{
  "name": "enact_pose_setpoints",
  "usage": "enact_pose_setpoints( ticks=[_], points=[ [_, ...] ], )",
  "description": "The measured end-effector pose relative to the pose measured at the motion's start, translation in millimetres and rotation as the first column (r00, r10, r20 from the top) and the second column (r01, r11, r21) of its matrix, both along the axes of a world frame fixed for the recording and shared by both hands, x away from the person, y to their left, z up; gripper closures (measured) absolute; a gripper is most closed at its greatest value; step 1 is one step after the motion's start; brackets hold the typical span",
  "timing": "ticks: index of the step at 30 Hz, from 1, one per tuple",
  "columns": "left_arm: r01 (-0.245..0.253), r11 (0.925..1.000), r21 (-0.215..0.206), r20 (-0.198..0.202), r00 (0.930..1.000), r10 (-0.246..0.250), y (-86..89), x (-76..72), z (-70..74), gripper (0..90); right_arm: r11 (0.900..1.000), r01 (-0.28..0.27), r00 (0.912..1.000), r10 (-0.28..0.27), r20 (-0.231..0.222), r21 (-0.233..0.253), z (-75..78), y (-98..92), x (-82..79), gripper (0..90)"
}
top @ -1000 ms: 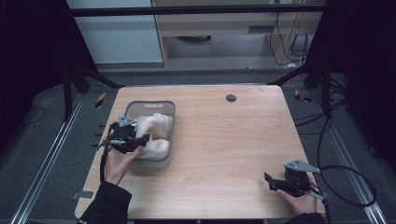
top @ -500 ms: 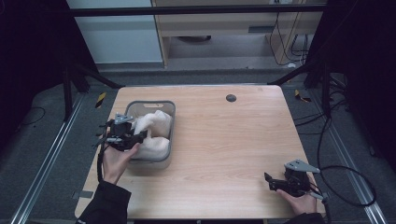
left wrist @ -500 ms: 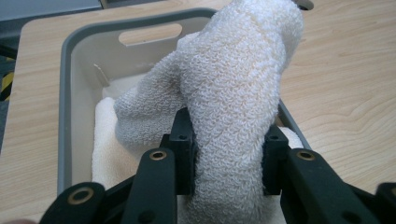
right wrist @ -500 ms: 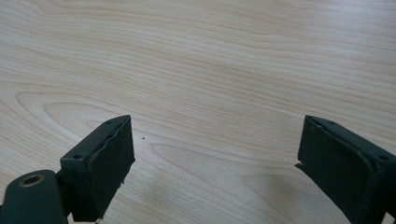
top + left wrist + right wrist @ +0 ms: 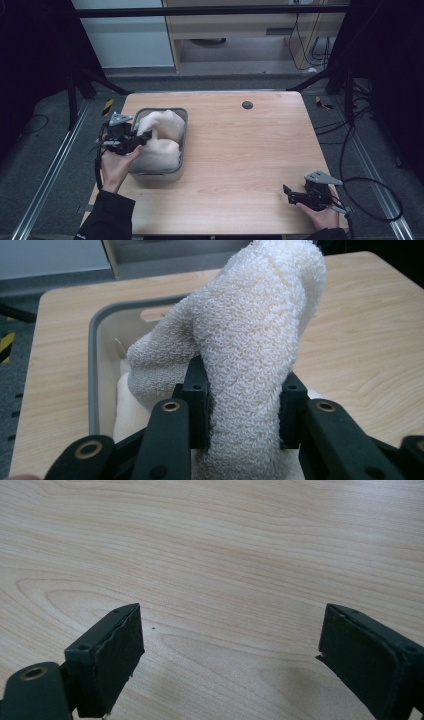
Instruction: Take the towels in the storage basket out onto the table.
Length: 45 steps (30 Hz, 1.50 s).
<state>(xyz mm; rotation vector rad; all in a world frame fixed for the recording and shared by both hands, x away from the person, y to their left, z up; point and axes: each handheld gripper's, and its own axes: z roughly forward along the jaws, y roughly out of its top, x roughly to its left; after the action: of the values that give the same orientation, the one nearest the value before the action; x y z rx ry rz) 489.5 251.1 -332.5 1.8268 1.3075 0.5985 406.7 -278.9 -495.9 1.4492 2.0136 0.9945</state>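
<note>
A grey plastic bin (image 5: 181, 131) sits at the left of the wooden table (image 5: 240, 150) and holds white towels. My left gripper (image 5: 144, 139) is shut on one white terry towel (image 5: 250, 345) and holds it up over the bin (image 5: 95, 340), the cloth bunched between the black jaws. That towel (image 5: 162, 122) rises above the rim, and another folded towel (image 5: 160, 155) lies below it inside the bin. My right gripper (image 5: 289, 194) rests near the table's front right edge, open, with bare wood between its fingers (image 5: 107, 655).
A small dark round disc (image 5: 247, 105) lies near the table's far edge. Metal rails and cables run along the floor on both sides of the table. Wooden furniture stands behind the table.
My left gripper has lifted and drawn back toward the left edge of the bin with the towel in it. The right gripper has stayed put.
</note>
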Motion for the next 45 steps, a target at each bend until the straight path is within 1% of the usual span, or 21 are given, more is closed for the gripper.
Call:
enact_pose_setpoints(
  ticks=[1,4,9,10,12,13,14,15,18,24,26,27,28,30,33,36,37,38,40,44,45],
  points=[
    [0.0,1.0,0.0,0.0,1.0,0.0,0.0,0.0,0.0,66.7,1.0,0.0,1.0,0.0,0.0,0.0,0.0,0.0,0.0,10.6],
    [0.0,1.0,-0.005,0.016,0.9999,0.0,1.1,-1.2,7.5,66.8,1.0,0.0,1.0,0.0,0.001,0.0,0.1,-0.2,-0.1,10.7],
    [0.006,1.0,-0.005,0.024,0.9997,-0.006,1.8,-2.4,15.4,66.8,1.0,-0.001,1.0,0.001,0.002,-0.001,0.1,-0.3,-0.1,10.7],
    [0.01,0.9999,-0.003,0.027,0.9996,-0.01,2.3,-2.8,19.7,66.8,1.0,0.0,1.0,0.0,0.002,0.0,0.0,-0.3,-0.1,10.7],
    [0.011,0.9999,-0.003,0.029,0.9995,-0.011,2.4,-3.1,21.3,66.8,1.0,0.0,1.0,0.0,0.001,0.0,0.0,-0.3,-0.1,10.7],
    [0.012,0.9999,-0.002,0.033,0.9994,-0.012,2.7,-3.8,23.8,66.9,1.0,-0.002,1.0,0.002,0.003,-0.003,-0.2,-0.5,0.1,10.7],
    [0.014,0.9999,0.002,0.042,0.999,-0.014,3.3,-5.3,30.0,67.0,1.0,-0.003,1.0,0.003,0.005,-0.01,-0.8,-0.6,0.5,10.7],
    [0.015,0.9999,0.003,0.044,0.9989,-0.015,3.4,-5.9,32.0,67.0,1.0,-0.003,1.0,0.003,0.005,-0.01,-0.8,-0.6,0.5,10.7],
    [0.021,0.9997,0.008,0.053,0.9984,-0.022,4.6,-9.5,41.3,67.0,1.0,-0.003,1.0,0.003,0.003,0.0,0.1,-0.3,-0.1,10.7],
    [0.038,0.9993,0.006,0.076,0.9964,-0.038,3.7,-17.6,54.9,67.1,1.0,-0.003,0.9999,0.003,0.011,-0.009,-0.3,-0.6,0.0,10.7],
    [0.042,0.9991,0.005,0.078,0.996,-0.042,3.0,-18.9,56.3,67.1,1.0,0.001,1.0,-0.001,0.004,0.0,0.3,-0.1,-0.4,10.7],
    [0.046,0.9989,0.004,0.08,0.9957,-0.046,2.3,-19.8,57.1,67.1,1.0,-0.002,0.9999,0.002,0.012,-0.01,-0.3,-0.6,0.1,10.7],
    [0.053,0.9986,0.006,0.08,0.9953,-0.054,1.2,-21.2,58.4,67.0,1.0,-0.002,0.9999,0.003,0.011,-0.01,-0.3,-0.6,0.1,10.7],
    [0.07,0.9975,-0.003,0.083,0.9941,-0.07,-1.4,-23.5,60.8,67.1,1.0,-0.003,1.0,0.003,0.008,-0.008,-0.3,-0.2,-0.1,10.7],
    [0.083,0.9965,-0.007,0.083,0.9931,-0.082,-3.3,-25.2,62.8,67.1,1.0,-0.005,0.9999,0.005,0.01,-0.015,-0.7,-0.3,0.3,10.7],
    [0.108,0.9941,-0.005,0.088,0.9903,-0.107,-9.0,-28.9,66.4,67.1,1.0,-0.002,0.9999,0.002,0.01,-0.013,-0.6,-0.3,0.1,10.7],
    [0.108,0.9941,-0.005,0.088,0.9903,-0.107,-9.0,-28.9,66.4,67.0,1.0,-0.002,0.9999,0.002,0.01,-0.013,-0.6,-0.3,0.1,10.7],
    [0.12,0.9927,-0.003,0.093,0.9885,-0.119,-12.3,-30.6,67.9,67.1,1.0,-0.001,0.9999,0.001,0.012,-0.009,-0.3,-0.5,-0.1,10.7],
    [0.129,0.9917,-0.001,0.094,0.9874,-0.128,-14.5,-31.5,68.9,67.0,1.0,-0.001,0.9999,0.001,0.012,-0.009,-0.3,-0.6,-0.1,10.7],
    [0.151,0.9885,-0.008,0.098,0.9839,-0.149,-21.7,-34.2,71.5,67.0,1.0,0.0,0.9999,0.0,0.011,-0.005,0.0,-0.4,-0.5,10.7],
    [0.16,0.987,-0.013,0.102,0.9821,-0.158,-25.9,-34.8,72.3,67.0,1.0,0.002,0.9999,-0.002,0.011,-0.006,0.1,-0.4,-0.5,10.7]
  ],
)
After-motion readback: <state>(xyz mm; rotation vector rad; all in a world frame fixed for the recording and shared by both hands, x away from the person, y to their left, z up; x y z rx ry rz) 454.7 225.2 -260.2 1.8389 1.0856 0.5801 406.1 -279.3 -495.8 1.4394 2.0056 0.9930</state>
